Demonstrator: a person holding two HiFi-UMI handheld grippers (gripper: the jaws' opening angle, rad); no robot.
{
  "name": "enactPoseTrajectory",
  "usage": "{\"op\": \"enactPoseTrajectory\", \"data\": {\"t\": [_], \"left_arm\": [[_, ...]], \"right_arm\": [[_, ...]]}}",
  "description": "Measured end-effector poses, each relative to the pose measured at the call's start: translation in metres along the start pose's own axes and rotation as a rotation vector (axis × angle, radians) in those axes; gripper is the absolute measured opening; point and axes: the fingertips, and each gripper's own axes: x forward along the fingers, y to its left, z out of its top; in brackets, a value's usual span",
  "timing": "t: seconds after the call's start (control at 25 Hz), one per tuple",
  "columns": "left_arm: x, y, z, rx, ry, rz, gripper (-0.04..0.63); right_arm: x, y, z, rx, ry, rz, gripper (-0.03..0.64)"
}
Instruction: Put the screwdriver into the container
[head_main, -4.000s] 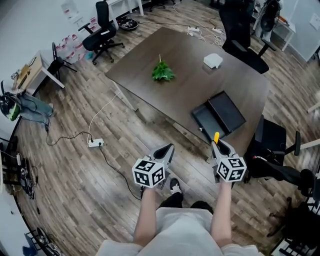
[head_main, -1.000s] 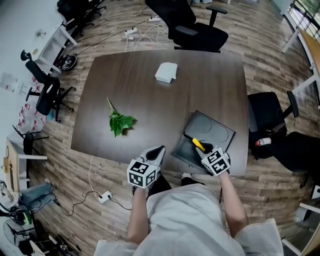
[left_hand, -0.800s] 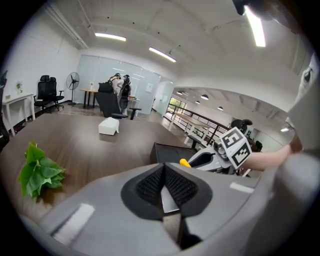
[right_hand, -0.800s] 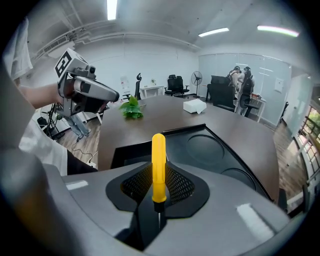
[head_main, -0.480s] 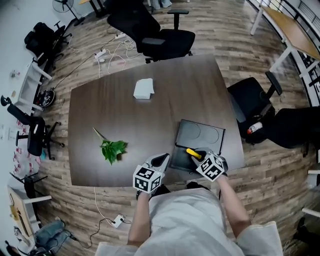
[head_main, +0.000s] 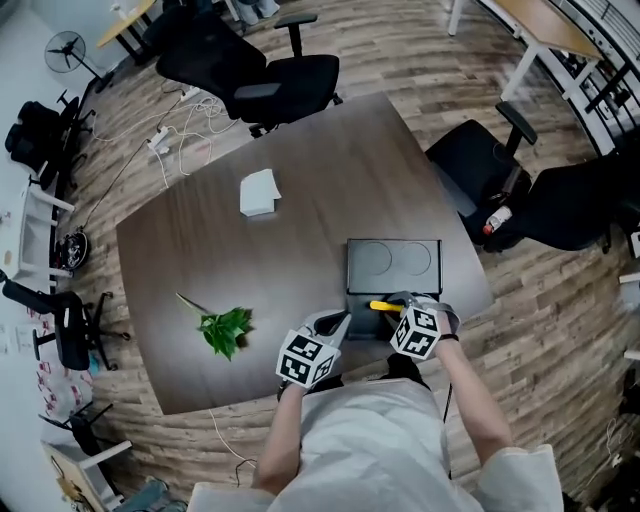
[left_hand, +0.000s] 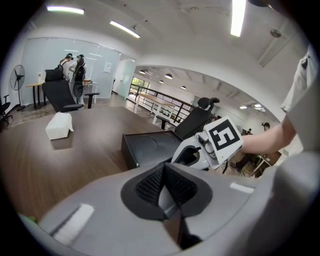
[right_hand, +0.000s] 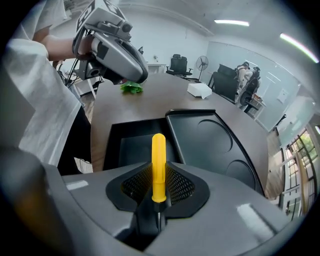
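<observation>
Table (head_main: 300, 180): a dark wood-grain top is seen from above, set on a plank floor (head_main: 130, 150); the person stands at its near edge.
Left gripper (head_main: 335, 322): it is held over the near table edge, just left of the container; its jaws are pressed together with nothing between them. Its cube is marked with black-and-white square patterns, not letters.
Right gripper (head_main: 400, 304): its jaws are clamped on the screwdriver, and a cube of the same kind is carried.
Screwdriver (right_hand: 158, 165): the yellow handle is seen sticking forward out of the pads, and the dark shaft runs back between them. No brand mark can be made out on the handle. It is held over the near part of the container; contact cannot be told.
Container (head_main: 392, 285): a black case lies opened flat near the right table edge, an open compartment nearest the person and a panel with two round recesses beyond.
Leafy sprig (head_main: 222, 330): it is laid on the table, well to the left of both grippers.
White box (head_main: 259, 191): it is set farther across the table, apart from everything else.
Office chairs (head_main: 250, 70): black chairs are placed beyond the far and right table edges.
Wall sheets (left_hand: 108, 67): paper is pinned far off, too small to read.
</observation>
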Motion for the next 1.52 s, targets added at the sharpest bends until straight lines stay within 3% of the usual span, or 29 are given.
{"op": "enactPoseTrajectory", "data": {"t": [0.48, 0.76, 1.12, 1.52], "left_arm": [[0.008, 0.0, -0.012, 0.08, 0.065, -0.122, 0.054], [0.004, 0.002, -0.011, 0.085, 0.047, -0.129, 0.054], [0.004, 0.002, -0.007, 0.08, 0.023, -0.126, 0.054], [0.003, 0.002, -0.007, 0.065, 0.014, -0.127, 0.054]], "right_arm": [[0.02, 0.01, -0.014, 0.01, 0.13, -0.03, 0.078], [0.031, 0.016, -0.019, -0.029, 0.185, -0.022, 0.078], [0.042, 0.013, -0.026, -0.189, 0.275, -0.054, 0.078], [0.042, 0.012, -0.026, -0.18, 0.282, -0.049, 0.078]]}}
